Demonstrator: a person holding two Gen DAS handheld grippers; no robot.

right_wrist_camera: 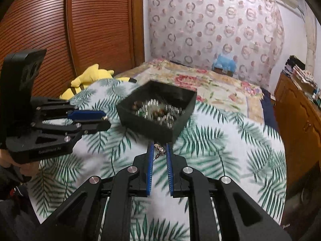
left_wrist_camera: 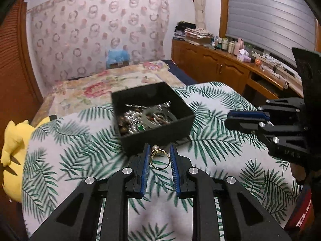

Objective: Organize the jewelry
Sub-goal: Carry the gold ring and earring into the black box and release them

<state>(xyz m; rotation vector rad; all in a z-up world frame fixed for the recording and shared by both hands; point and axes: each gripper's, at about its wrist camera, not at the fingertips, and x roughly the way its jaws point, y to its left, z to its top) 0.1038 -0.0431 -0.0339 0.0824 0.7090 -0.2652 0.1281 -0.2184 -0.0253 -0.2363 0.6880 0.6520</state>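
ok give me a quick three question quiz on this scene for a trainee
1. True or false: the left hand-held gripper grips a gold ring topped with a pearl.
2. Where does the black box of jewelry sit? A) on the leaf-print cover B) on the wooden counter C) on the floor
3. Fill in: the right hand-held gripper pinches a small ___ piece of jewelry.

Key: 1 true; 2 A; 3 metal

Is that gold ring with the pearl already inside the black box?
No, the gold pearl ring is pinched between the blue pads of the left claw, in front of the black box and outside it.
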